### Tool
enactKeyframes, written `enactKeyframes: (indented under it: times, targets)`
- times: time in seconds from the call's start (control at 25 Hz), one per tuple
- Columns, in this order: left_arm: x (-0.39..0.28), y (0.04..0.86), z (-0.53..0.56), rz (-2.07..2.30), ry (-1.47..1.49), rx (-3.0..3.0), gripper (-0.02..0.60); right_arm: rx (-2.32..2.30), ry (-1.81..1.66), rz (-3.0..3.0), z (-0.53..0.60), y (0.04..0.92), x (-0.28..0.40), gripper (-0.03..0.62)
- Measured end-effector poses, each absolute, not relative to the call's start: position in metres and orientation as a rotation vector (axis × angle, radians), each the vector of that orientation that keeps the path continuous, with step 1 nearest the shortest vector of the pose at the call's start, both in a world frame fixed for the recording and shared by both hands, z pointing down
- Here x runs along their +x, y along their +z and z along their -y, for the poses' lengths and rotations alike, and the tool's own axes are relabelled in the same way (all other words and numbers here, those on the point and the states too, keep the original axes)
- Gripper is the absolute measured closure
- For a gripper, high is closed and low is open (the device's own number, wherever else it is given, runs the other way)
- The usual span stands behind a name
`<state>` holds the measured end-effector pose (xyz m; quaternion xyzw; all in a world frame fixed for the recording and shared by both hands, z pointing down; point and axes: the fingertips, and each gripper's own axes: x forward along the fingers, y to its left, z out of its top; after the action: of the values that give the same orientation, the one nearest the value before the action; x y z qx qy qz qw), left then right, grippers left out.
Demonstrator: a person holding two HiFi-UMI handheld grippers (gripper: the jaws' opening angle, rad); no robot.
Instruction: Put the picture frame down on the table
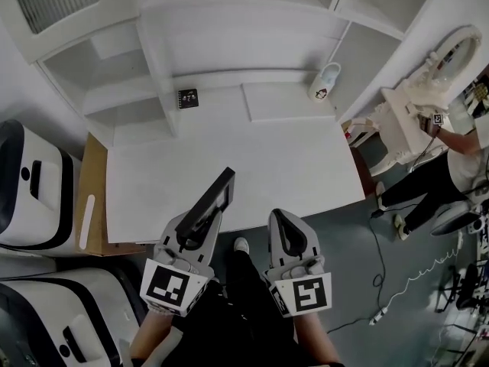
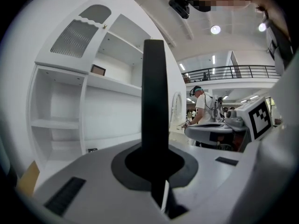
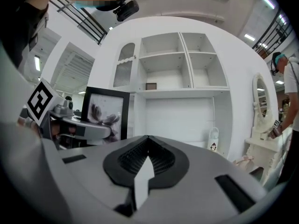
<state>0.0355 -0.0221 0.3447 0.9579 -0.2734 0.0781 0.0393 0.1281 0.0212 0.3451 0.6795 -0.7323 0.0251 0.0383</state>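
Observation:
My left gripper [image 1: 197, 229] is shut on the black picture frame [image 1: 214, 197], which sticks up and forward from its jaws over the near edge of the white table [image 1: 229, 167]. In the left gripper view the frame [image 2: 154, 101] shows edge-on as a dark upright bar between the jaws. The right gripper view shows the frame [image 3: 105, 113] from its front, with a grey feathery picture, held up at the left. My right gripper [image 1: 284, 232] is shut with nothing in it, beside the left one and just short of the table edge.
A white shelf unit [image 1: 229, 21] rises behind the table, with a small dark framed item [image 1: 188, 98] and a white mug [image 1: 325, 81] at the back. White machines [image 1: 34, 186] stand at the left. A person [image 1: 451, 167] works at a white dresser on the right. A cable [image 1: 397, 281] lies on the floor.

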Motion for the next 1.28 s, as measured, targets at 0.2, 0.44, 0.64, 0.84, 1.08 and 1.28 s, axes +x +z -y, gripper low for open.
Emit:
enactKeyframes:
  times: [0.2,0.44,0.64,0.84,1.08,1.28]
  targets:
    - [0.057,0.344,0.04,0.905,0.238,2.897,0.569,1.997,0.058,2.317,0.007,0.339,0.151,0.592]
    - [0.076,0.339,0.057,0.998,0.264,2.86,0.569,1.887,0.027,2.4,0.034,0.334,0.168,0.592]
    - [0.087,0.338,0.072,1.069,0.286,2.866,0.569,1.835,0.032,2.468,0.057,0.333,0.177,0.592]
    - [0.102,0.335,0.081,1.099,0.289,2.858,0.569,1.721,0.052,2.598,0.075,0.326,0.175,0.592]
    - [0.115,0.335,0.087,1.111,0.29,2.861,0.569,1.576,0.013,2.65,0.093,0.326,0.166,0.562]
    - [0.117,0.335,0.091,1.078,0.275,2.835,0.569,1.44,-0.048,2.708,0.103,0.326,0.149,0.516]
